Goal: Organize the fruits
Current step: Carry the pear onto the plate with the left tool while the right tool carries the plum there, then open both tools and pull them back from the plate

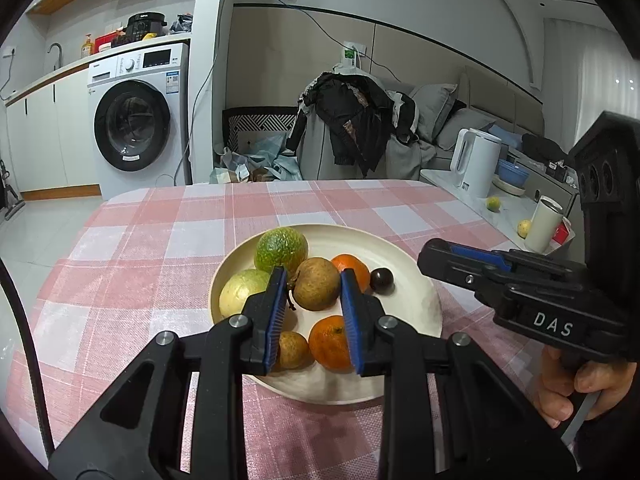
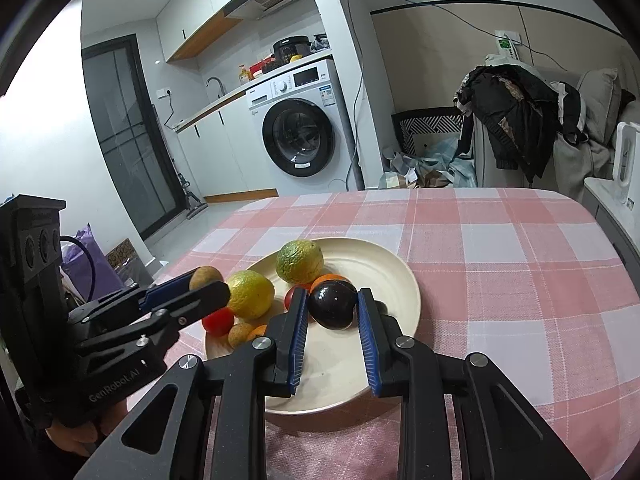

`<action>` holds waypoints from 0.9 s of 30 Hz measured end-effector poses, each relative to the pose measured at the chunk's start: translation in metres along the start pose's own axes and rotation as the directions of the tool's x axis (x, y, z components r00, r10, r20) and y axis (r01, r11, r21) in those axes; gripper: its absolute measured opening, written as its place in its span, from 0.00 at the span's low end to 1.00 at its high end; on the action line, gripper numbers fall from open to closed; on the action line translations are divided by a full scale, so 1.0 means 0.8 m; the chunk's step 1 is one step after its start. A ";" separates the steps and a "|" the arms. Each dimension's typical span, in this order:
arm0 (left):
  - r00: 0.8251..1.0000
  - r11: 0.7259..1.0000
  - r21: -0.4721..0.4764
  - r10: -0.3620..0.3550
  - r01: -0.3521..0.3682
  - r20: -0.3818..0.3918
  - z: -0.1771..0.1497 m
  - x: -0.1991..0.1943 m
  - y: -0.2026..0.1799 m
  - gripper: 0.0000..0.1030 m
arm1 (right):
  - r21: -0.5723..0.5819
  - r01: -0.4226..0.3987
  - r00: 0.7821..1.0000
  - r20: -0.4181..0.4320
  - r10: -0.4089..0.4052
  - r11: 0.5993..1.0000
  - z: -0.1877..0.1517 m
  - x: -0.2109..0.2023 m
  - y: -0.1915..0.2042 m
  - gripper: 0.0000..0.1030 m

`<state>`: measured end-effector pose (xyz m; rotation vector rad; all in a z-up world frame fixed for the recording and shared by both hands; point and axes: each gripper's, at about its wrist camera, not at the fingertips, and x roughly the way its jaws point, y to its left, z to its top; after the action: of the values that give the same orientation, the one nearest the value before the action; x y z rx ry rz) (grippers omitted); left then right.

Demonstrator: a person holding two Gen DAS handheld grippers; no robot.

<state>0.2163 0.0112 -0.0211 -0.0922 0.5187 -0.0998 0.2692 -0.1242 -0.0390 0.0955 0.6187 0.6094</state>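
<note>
A cream plate (image 1: pixel 416 304) (image 2: pixel 384 264) on the pink checked cloth holds a green citrus (image 1: pixel 281 250), a yellow lemon (image 1: pixel 244 292), two mandarins (image 1: pixel 330 342), a small brown fruit (image 1: pixel 292 350) and red tomatoes (image 2: pixel 218 320). My left gripper (image 1: pixel 314 278) (image 2: pixel 206 286) is shut on a round brown fruit (image 1: pixel 314 286) (image 2: pixel 205 275), held above the plate's left side. A dark purple fruit (image 1: pixel 382 279) (image 2: pixel 334 305) lies on the plate. My right gripper (image 2: pixel 332 298) (image 1: pixel 430 256) stands open just short of it, fingers framing it in the right wrist view.
A side counter at the right carries a white kettle (image 1: pixel 476 160), a white cup (image 1: pixel 544 224) and two small fruits (image 1: pixel 493 203). A person's hand (image 1: pixel 576 392) holds the right gripper. Behind the table stand a clothes-draped chair (image 1: pixel 356 120) and a washing machine (image 1: pixel 136 120).
</note>
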 end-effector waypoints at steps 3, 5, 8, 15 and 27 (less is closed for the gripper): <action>1.000 1.000 0.000 -0.005 0.005 -0.002 -0.003 0.004 0.001 0.23 | -0.014 0.001 1.000 -0.016 -0.001 1.000 -0.002 0.005 0.003 0.25; 1.000 1.000 0.007 0.001 -0.001 -0.003 -0.004 0.004 -0.001 0.23 | -0.027 0.005 1.000 -0.023 -0.006 1.000 -0.004 0.008 0.006 0.25; 1.000 1.000 0.018 0.001 -0.001 -0.005 -0.005 0.007 -0.003 0.23 | -0.041 0.005 0.999 -0.034 -0.006 0.999 -0.006 0.012 0.010 0.25; 1.000 1.000 0.019 0.008 -0.008 0.000 -0.007 0.001 0.000 0.24 | -0.050 0.011 0.999 -0.034 -0.013 0.999 -0.008 0.009 0.009 0.29; 0.998 0.999 -0.025 0.030 -0.028 0.058 -0.012 -0.051 0.017 0.82 | -0.022 0.051 0.999 -0.002 -0.051 0.998 -0.010 -0.022 -0.005 0.65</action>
<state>0.1777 0.0286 -0.0108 -0.1109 0.4626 -0.0624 0.2558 -0.1381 -0.0374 0.0586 0.6149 0.5666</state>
